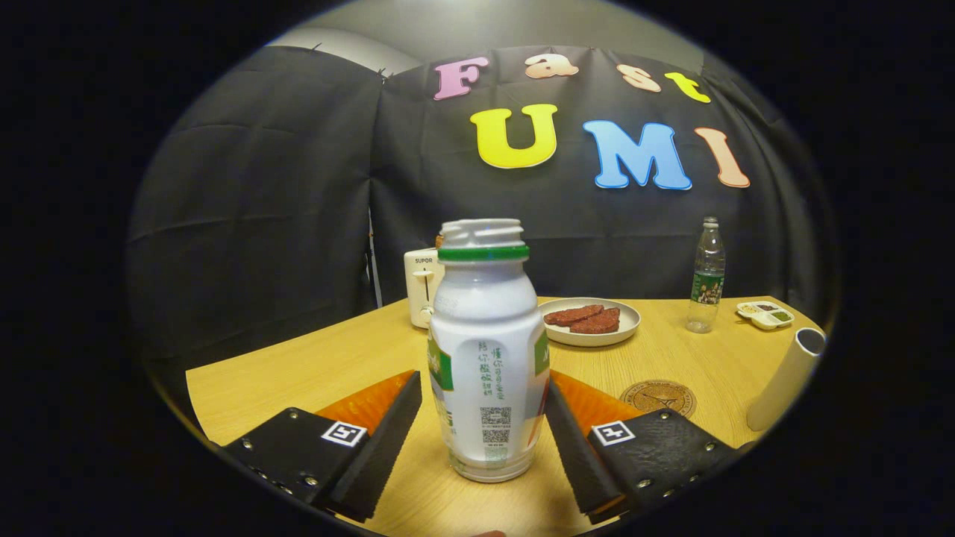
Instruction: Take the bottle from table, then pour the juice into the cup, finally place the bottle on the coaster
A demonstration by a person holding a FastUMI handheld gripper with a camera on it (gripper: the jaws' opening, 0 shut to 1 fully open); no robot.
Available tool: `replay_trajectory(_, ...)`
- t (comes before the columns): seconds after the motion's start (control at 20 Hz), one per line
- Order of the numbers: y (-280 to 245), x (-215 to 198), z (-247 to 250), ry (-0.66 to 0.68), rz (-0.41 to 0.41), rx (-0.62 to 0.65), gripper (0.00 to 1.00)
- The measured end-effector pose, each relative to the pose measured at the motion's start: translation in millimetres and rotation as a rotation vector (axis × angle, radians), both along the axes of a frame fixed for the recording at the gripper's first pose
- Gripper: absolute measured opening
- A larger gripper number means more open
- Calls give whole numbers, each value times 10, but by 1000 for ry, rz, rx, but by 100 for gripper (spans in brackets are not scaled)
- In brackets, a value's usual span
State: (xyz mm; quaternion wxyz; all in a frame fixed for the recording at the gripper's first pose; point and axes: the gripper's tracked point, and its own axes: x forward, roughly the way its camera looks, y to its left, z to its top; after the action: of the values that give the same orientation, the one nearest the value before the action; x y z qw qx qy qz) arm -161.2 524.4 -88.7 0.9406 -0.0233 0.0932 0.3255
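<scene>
A white juice bottle with a green neck ring and no cap stands upright on the wooden table. It sits between the two fingers of my gripper. The gripper is open: the right finger lies close against the bottle's side, and a narrow gap shows at the left finger. A round brown coaster lies on the table just beyond the right finger. Further right stands a tall white cup, its open mouth leaning away from me.
Behind the bottle a white toaster stands near the table's back edge. A plate with reddish slices sits beyond the coaster. A clear water bottle and a small divided dish are at the far right.
</scene>
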Motion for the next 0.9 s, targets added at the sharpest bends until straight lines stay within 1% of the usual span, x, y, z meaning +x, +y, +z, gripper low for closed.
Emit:
replay_trajectory(0.05,-9,-2,27,-4,-3,4,80)
replay_trajectory(0.25,-6,9,19,-21,-18,-10,76)
replay_trajectory(0.3,-21,10,22,-22,-26,-12,72)
replay_trajectory(0.35,-35,4,6,-19,-26,-4,72)
replay_trajectory(0.4,-39,1,23,-11,-29,8,68)
replay_trajectory(0.5,-61,-4,100,-4,-31,60,68)
replay_trajectory(0.9,-269,21,606,12,-27,340,68)
